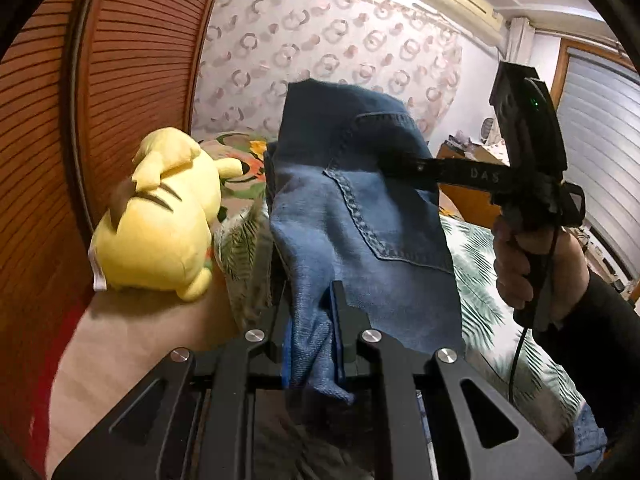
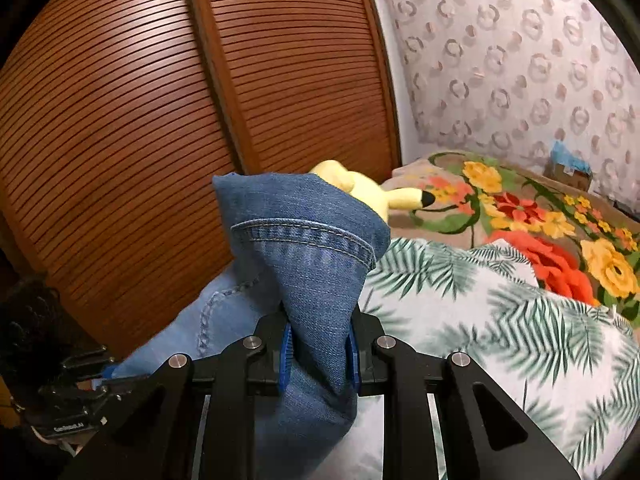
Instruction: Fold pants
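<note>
Pants (image 1: 360,216) between both grippers' jaws

A wooden wardrobe (image 2: 140,120) with slatted doors fills the left side of both views. Beside it hangs a pale curtain (image 1: 320,52) patterned with rings. High on the white wall sits an air conditioner (image 1: 460,0), and farther right a window (image 1: 600,140) in a wooden frame is covered by blinds. The bed (image 2: 540,216) carries a floral blanket in orange, yellow and green, and a white cover printed with green palm leaves (image 2: 500,320). A cardboard box (image 2: 568,170) stands by the curtain.
</note>
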Motion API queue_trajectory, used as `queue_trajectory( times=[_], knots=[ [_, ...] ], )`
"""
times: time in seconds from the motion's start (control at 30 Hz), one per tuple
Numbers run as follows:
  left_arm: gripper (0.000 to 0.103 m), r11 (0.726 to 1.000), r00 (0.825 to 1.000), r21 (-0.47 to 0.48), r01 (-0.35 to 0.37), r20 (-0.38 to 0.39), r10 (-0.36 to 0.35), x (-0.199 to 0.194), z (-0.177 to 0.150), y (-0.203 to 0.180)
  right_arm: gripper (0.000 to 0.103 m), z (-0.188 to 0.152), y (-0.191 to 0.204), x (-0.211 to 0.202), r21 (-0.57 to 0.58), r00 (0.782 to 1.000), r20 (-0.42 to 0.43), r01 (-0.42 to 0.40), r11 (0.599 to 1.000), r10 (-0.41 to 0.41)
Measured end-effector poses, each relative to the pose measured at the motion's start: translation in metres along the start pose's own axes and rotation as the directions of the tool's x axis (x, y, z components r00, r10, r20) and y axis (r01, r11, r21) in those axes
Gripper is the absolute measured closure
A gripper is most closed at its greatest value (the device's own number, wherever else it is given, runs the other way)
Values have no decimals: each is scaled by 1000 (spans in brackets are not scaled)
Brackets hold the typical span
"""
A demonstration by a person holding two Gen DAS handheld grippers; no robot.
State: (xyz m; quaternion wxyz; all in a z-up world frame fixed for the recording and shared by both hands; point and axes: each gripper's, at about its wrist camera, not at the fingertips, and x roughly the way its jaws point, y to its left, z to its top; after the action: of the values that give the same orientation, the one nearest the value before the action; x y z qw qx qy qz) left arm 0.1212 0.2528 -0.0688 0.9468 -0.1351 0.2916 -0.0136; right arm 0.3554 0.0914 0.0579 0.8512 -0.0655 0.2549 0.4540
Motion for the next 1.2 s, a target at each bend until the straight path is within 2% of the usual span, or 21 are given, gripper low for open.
queue_trajectory(
  times=[0.17, 0.3, 0.43, 0.5, 0.7, 0.83, 0.9, 1.0, 1.2],
  knots=[
    [87, 999, 1000, 39, -14, -6, 14, 31, 33, 5, 81, 20, -26, 36, 16, 999, 2, 34, 999, -34],
    [87, 998, 999, 55, -35, -27, 37, 52, 44, 9, 78, 30, -44, 67, 31, 999, -17, 39, 999, -39],
    [87, 994, 992, 72, -84, -84, 90, 73, 37, 16, 71, 28, -62, 106, 74, 991, -124, 52, 996, -42],
    [87, 994, 989, 61, -95, -104, 101, 79, 33, 20, 62, 27, -68, 121, 82, 985, -162, 78, 994, -64],
    [86, 992, 986, 65, -112, -119, 119, 84, 31, 21, 55, 28, -84, 113, 132, 993, -102, 68, 989, -55],
    [86, 990, 983, 65, -124, -127, 132, 89, 30, 23, 55, 28, -85, 98, 114, 990, -36, 137, 984, -133],
    [85, 990, 982, 62, -127, -133, 134, 91, 28, 26, 55, 21, -83, 105, 104, 982, -60, 183, 978, -178],
    [84, 990, 981, 56, -126, -139, 133, 92, 27, 28, 55, 15, -82, 134, 97, 970, -131, 217, 971, -203],
    [81, 986, 979, 69, -149, -130, 157, 85, 29, 23, 55, 10, -72, 116, 103, 967, -113, 241, 965, -229]
  ],
)
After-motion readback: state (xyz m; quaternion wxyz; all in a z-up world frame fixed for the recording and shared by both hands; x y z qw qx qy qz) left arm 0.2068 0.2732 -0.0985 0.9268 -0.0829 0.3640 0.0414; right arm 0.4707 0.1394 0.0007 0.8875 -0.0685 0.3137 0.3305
